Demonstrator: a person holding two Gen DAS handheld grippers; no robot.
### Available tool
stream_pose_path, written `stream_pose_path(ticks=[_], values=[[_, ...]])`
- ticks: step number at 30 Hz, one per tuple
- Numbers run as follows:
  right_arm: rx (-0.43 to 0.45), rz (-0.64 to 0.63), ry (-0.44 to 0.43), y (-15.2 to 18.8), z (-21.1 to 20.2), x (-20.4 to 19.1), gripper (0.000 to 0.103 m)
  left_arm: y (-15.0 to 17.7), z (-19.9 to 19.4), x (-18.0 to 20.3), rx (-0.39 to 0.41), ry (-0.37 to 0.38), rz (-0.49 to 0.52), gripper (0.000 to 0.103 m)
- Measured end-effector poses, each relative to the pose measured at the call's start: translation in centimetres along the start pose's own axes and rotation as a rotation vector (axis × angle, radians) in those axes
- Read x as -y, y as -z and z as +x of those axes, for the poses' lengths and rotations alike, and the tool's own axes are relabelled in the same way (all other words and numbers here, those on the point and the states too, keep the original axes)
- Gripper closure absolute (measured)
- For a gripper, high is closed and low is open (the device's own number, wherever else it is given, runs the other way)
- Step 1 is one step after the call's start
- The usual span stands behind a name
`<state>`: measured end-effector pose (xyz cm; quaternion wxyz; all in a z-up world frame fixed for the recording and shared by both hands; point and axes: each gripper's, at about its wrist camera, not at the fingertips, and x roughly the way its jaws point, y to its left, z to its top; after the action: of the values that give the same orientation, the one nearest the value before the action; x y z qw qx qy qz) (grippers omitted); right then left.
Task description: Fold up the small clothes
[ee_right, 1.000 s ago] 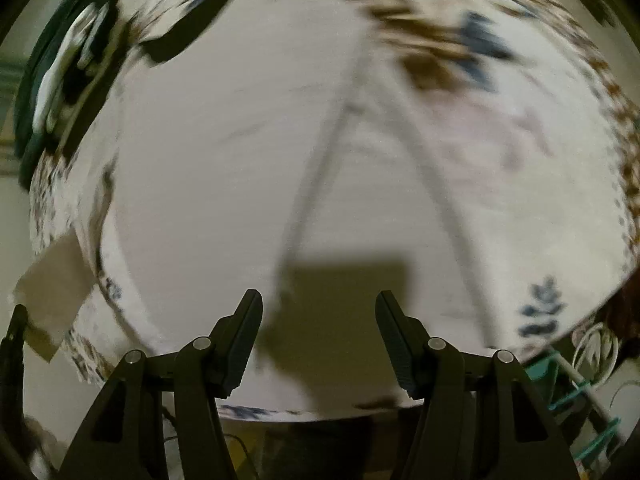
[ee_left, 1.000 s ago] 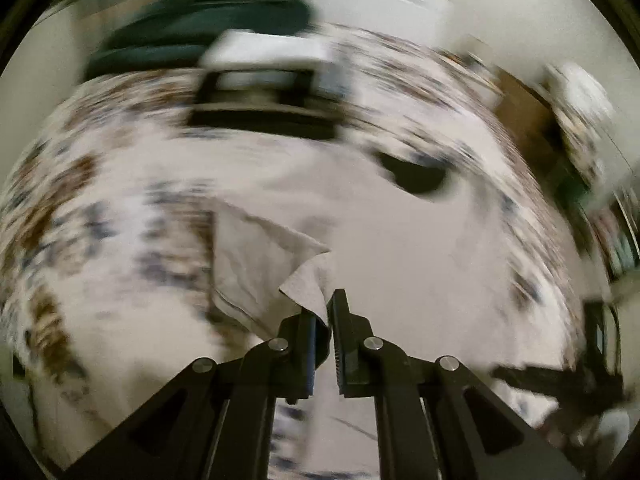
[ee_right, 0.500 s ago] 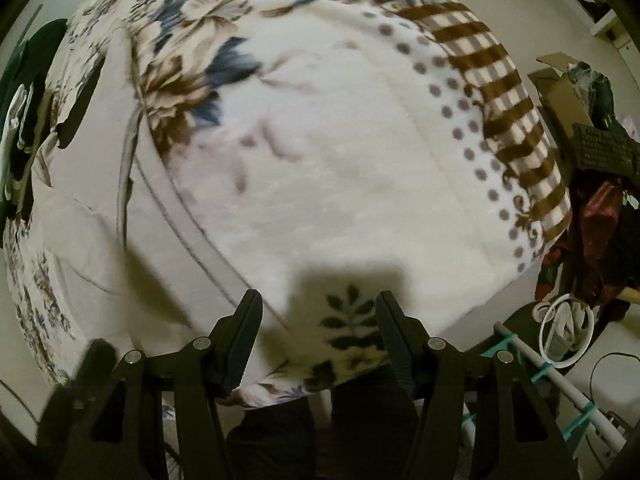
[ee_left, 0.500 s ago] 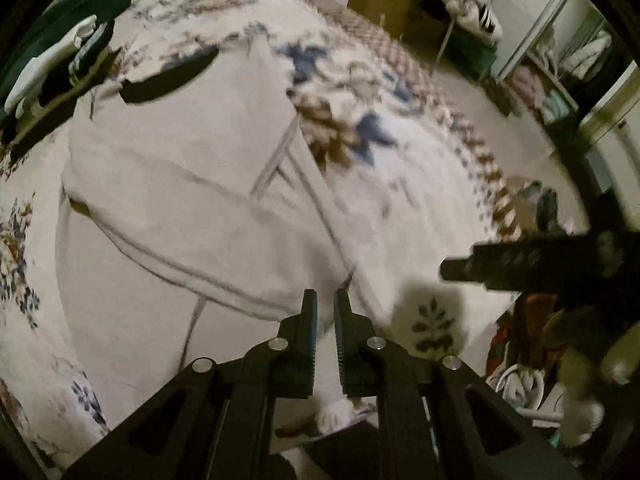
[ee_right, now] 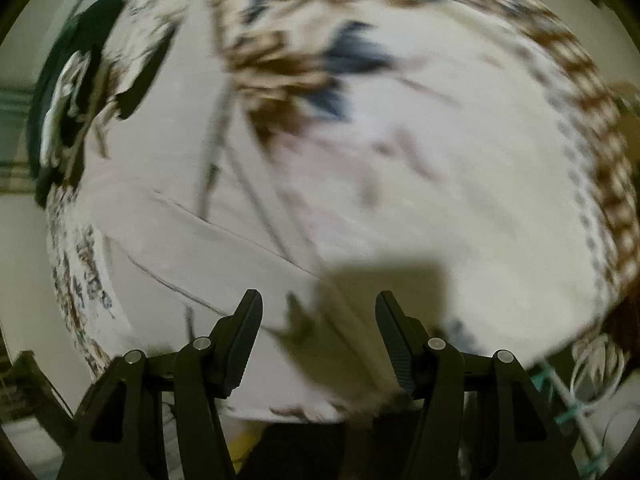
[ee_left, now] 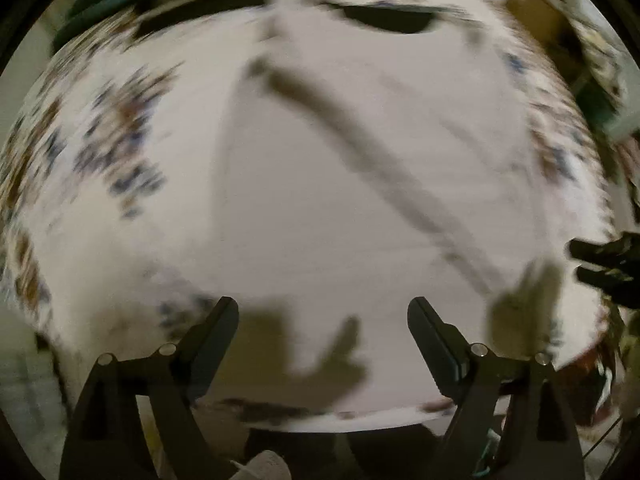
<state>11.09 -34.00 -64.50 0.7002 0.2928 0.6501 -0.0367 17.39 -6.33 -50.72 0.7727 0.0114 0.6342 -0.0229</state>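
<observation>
A pale beige garment (ee_left: 320, 184) lies spread on the floral bedspread (ee_left: 104, 148), its dark neck opening (ee_left: 388, 20) at the far end. In the right wrist view the garment (ee_right: 168, 224) lies to the left with a folded layer and dark seam lines. My left gripper (ee_left: 323, 320) is open and empty just above the garment's near part. My right gripper (ee_right: 319, 316) is open and empty above the garment's near right edge. The right gripper's fingers (ee_left: 604, 256) show at the right edge of the left wrist view. Both views are blurred.
A dark green object with a white and black item (ee_right: 68, 92) lies at the bed's far end. The brown checked border of the bedspread (ee_right: 592, 92) runs along the right. Clutter and a white and teal rack (ee_right: 576, 396) stand beside the bed.
My left gripper has opened and let go of the garment's corner that it had carried across. Both views have swung back over the garment. The right gripper stays open.
</observation>
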Motion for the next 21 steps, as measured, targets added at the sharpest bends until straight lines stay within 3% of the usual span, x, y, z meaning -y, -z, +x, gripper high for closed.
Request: stream_pose_path(ticks=[3, 4, 5, 6, 7, 10, 16, 21], values=[[-0.024, -0.102, 0.043, -1.3, 2.3, -3.0, 0.045, 0.7, 1.1, -3.7, -0.022, -0.075, -0.063, 0.017], [-0.041, -0.132, 0.063, -1.4, 3.1, -3.7, 0.054, 1.0, 1.2, -4.6, -0.026, -0.087, -0.081, 0.017], [-0.052, -0.162, 0.081, -1.4, 3.6, -4.3, 0.082, 1.2, 1.4, -5.5, -0.031, -0.101, -0.101, 0.017], [-0.056, -0.183, 0.107, -1.3, 3.8, -4.7, 0.095, 1.4, 1.5, -6.3, -0.034, -0.108, -0.120, 0.017], [-0.041, -0.215, 0.149, -0.8, 3.6, -5.1, 0.096, 1.6, 1.5, -6.9, -0.038, -0.107, -0.138, 0.017], [-0.036, -0.224, 0.154, 0.6, 2.6, -5.1, 0.099, 2.2, 1.7, -7.8, -0.045, -0.107, -0.169, 0.017], [-0.132, -0.139, 0.122, 3.0, 2.2, -3.5, 0.100, 3.3, 2.5, -8.4, -0.066, -0.074, -0.203, 0.017], [-0.184, -0.072, 0.136, 3.2, 3.5, -1.4, 0.099, 3.9, 3.4, -9.4, -0.079, -0.055, -0.213, 0.017]])
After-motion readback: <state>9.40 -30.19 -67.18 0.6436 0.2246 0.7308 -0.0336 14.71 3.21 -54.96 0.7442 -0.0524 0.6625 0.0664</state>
